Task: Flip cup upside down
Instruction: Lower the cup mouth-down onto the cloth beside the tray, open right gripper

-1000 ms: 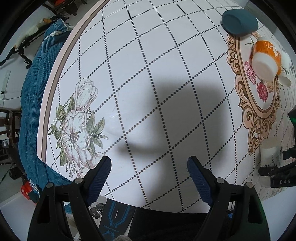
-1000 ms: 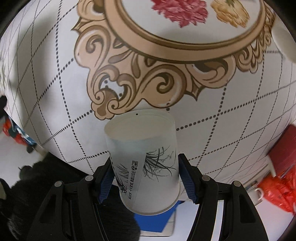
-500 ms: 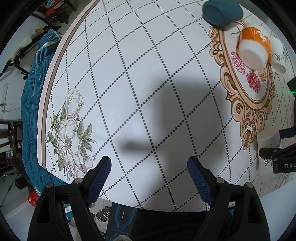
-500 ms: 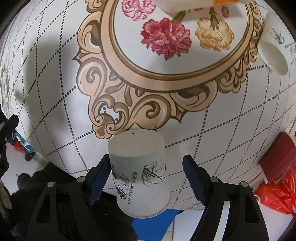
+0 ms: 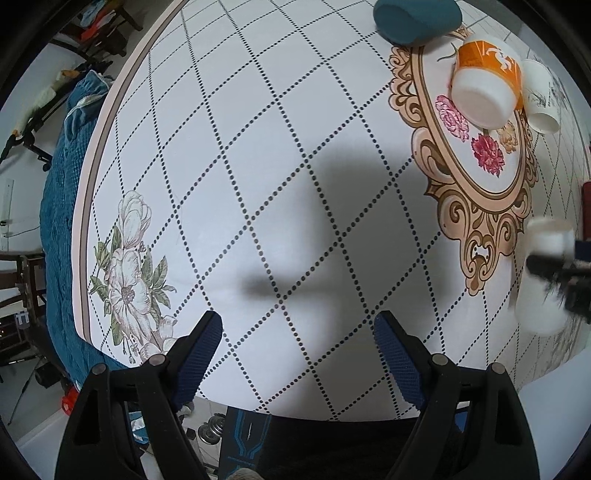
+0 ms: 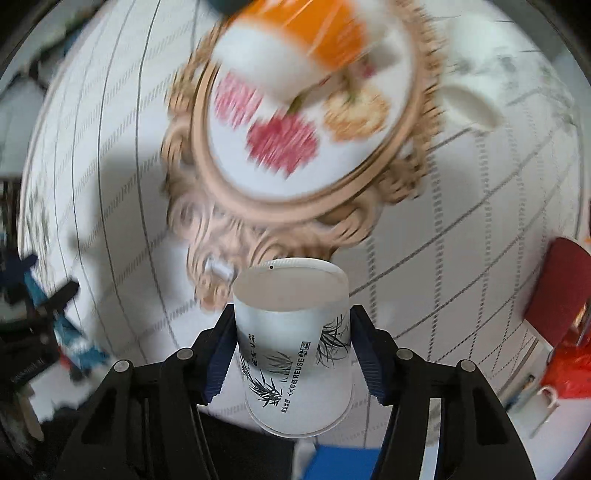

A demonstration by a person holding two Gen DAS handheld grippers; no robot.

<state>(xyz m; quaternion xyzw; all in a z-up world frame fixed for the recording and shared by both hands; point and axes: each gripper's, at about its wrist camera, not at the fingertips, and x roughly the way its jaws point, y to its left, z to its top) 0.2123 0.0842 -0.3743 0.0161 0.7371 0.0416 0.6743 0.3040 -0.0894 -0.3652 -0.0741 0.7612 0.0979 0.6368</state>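
- Right gripper clamped on the paper cup; blue ribbed pads pressed to both sides of its wall; cup flat end pointing away from the camera, wider rolled rim nearest the lens
- Printed on the cup wall: black ink bamboo-like sprigs, the word "REUSE" in capitals, a small boxed logo beside it, and lines of East Asian characters too small to read
- Held above the near edge of the table, over the gold scrollwork of the printed oval frame; background smeared with motion blur, so contact with the cloth cannot be told
- Same cup in the left wrist view at the far right, blurred, crossed by the black finger of the right gripper; apparently tilted, though blur leaves this unsure
- Left gripper with fingers wide apart, nothing between them; hovering over the near table edge, above the white cloth with dotted diamond grid
- Printed pale flower spray on the cloth to the left; grey shadow across the middle
- Orange and white cup lying on its side inside the oval frame, beside printed red and pink carnations; open mouth facing the camera
- Second white paper cup on its side just right of the orange one, touching or nearly so
- Teal rounded object at the far edge
- Red flat object at the table's right side
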